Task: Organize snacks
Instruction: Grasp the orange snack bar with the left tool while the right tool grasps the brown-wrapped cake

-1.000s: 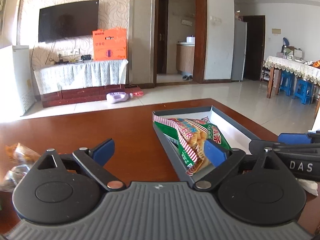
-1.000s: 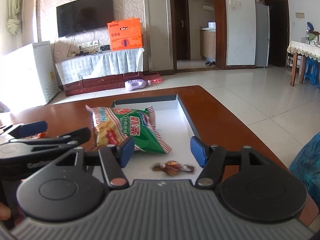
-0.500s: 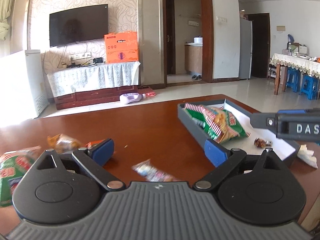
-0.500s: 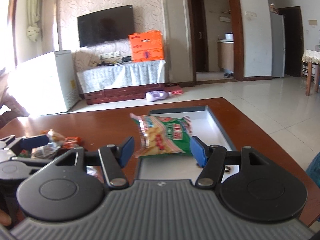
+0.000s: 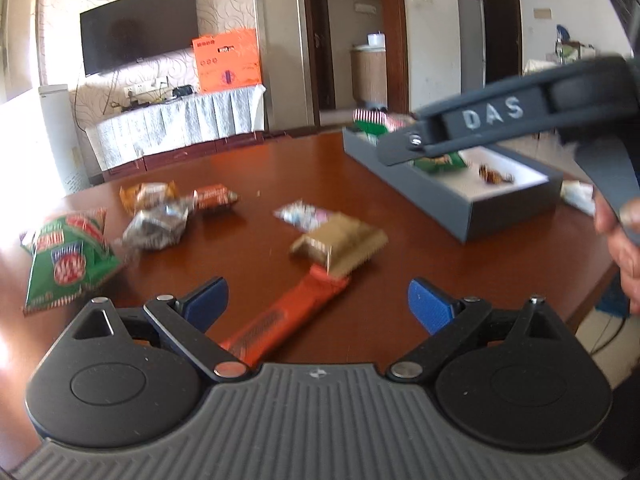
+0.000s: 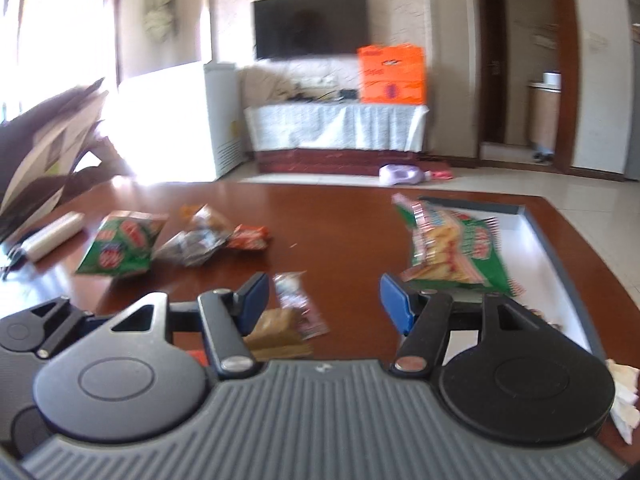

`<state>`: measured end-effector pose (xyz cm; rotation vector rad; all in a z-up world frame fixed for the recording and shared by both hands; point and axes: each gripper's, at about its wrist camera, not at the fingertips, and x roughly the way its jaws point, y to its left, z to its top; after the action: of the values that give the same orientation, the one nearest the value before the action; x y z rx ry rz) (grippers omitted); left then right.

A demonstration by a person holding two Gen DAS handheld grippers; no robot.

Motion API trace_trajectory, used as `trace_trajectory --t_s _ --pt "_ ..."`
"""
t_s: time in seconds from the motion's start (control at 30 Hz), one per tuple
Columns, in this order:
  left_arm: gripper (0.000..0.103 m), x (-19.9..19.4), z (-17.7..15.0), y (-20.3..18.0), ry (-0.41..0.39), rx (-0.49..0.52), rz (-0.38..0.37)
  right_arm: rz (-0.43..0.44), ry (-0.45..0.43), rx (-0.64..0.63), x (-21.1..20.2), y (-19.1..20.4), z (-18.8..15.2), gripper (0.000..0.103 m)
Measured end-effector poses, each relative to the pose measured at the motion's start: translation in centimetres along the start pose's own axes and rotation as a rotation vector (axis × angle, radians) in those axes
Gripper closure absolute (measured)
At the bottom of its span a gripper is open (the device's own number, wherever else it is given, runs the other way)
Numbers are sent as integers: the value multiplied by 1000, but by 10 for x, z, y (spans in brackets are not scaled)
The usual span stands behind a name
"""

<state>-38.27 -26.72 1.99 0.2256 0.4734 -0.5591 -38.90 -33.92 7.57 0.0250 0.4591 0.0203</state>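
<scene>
A: Left wrist view. Our left gripper [image 5: 318, 296] has its fingers apart, nothing between the pads. An orange-red bar wrapper [image 5: 280, 316] lies on the table [image 5: 420, 280] just ahead of them, one end under a tan cracker pack [image 5: 340, 242].

B: What else is loose on the table?

A: A clear candy wrapper [image 5: 302, 214], a silver foil pack [image 5: 158, 224], two small orange packs [image 5: 214, 197], and a green chip bag [image 5: 66, 258] at far left. The grey tray [image 5: 452, 200] sits well to the right and holds a green bag and a wrapped candy [image 5: 494, 176].

B: Any text we can read?

A: "DAS" on the right gripper's arm [image 5: 492, 110] crossing the frame above the tray. Snack labels are too blurred to read.

A: Right wrist view. Our right gripper [image 6: 324, 298] also has its fingers wide apart, gripping nothing. The tan pack [image 6: 276, 330] and clear wrapper [image 6: 298, 304] lie on the table below them. A green-and-red striped chip bag [image 6: 456, 252] rests across the tray's [image 6: 560, 264] near left rim.

B: Step?

A: We judge it as between placements, lining up the next pick. The tan pack or orange bar looks nearest. The next move calls for dropping the fingers around one item only, since those two overlap.
</scene>
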Motion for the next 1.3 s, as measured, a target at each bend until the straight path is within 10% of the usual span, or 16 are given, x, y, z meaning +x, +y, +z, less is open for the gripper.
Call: trace_trajectory --t_s 0.17,0.33,0.73,1.0,1.17,1.3 --pt "6 5 -5 12 18 -56 19 28 80 -66 15 22 -11 39" --pt "42 20 -6 32 81 -157 19 38 125 -90 34 37 -17 39" --pt "42 29 -3 60 86 -200 139 18 184 -89 72 45 -14 40" --pt "40 40 1 67 86 -215 176 27 229 -128 69 49 -22 59" --pt "13 48 -1 72 95 -236 225 18 231 -134 61 49 -26 58" --pt "12 50 -2 76 96 -248 239 10 231 -124 62 50 -25 55"
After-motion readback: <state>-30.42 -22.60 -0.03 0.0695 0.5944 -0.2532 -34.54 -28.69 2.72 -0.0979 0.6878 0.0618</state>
